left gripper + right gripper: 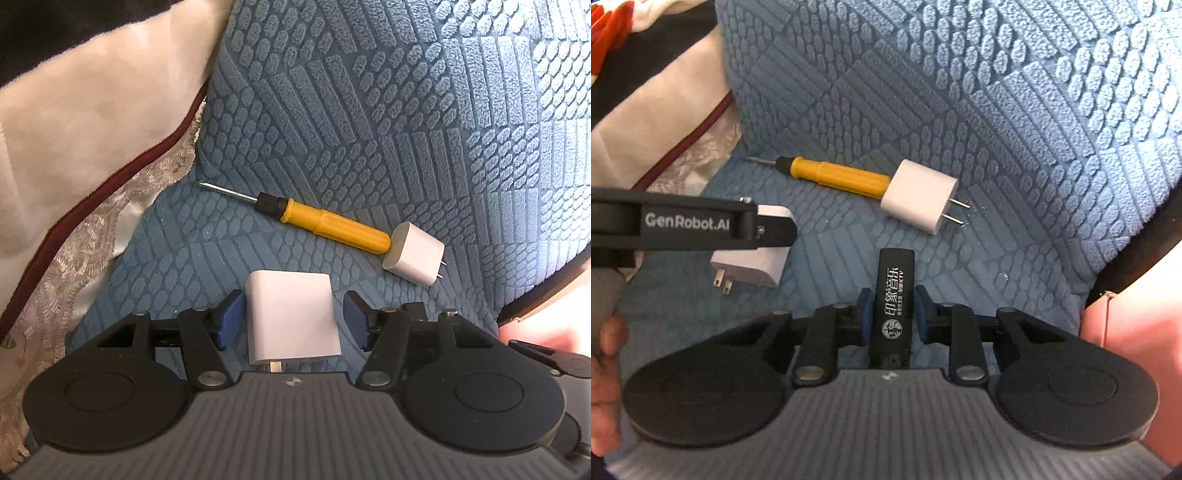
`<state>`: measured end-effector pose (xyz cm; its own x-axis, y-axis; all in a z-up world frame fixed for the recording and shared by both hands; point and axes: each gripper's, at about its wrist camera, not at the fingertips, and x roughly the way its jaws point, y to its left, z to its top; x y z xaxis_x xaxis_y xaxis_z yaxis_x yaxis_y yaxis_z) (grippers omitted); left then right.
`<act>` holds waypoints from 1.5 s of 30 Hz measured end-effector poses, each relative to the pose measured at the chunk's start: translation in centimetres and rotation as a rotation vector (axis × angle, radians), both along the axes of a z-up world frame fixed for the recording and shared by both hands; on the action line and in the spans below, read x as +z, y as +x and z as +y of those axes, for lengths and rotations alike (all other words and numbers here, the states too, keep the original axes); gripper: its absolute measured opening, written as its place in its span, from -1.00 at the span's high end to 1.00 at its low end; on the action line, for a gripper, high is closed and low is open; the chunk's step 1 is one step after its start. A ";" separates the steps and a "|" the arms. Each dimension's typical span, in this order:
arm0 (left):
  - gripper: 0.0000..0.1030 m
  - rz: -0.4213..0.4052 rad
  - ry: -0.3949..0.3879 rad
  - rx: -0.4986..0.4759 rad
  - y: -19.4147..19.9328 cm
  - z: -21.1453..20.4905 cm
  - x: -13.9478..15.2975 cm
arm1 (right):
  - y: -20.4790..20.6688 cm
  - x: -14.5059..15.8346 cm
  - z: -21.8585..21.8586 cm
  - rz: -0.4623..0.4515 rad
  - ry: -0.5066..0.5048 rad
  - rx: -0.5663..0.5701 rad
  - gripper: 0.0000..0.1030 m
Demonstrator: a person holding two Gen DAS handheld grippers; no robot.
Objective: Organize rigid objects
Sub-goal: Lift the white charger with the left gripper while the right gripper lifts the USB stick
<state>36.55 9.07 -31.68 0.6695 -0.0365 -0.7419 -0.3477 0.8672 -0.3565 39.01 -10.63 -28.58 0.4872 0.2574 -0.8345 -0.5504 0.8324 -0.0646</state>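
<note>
1. Pale cushion with dark red piping (74, 122) leaned at the left of the blue textured sofa seat (369, 110).
2. Left gripper (293, 317) straddled a flat white plug adapter (291, 314); jaws stood apart, a gap each side, nothing gripped, probably just set down.
3. Yellow-handled screwdriver (838, 175) lay end-to-end with a small white charger cube (919, 195), seemingly lined up.
4. Right gripper (892, 314) flanked a black printed lighter (892, 306); pads slightly clear, not clamping.

I work in a home: a blue textured sofa cover (369, 110) and a lace-trimmed white cushion (92, 129).
</note>
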 end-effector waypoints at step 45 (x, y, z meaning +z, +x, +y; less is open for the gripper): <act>-0.09 -0.163 -0.035 -0.196 -11.3 -2.4 6.5 | -12.8 6.2 -4.6 -0.091 0.084 -0.156 0.48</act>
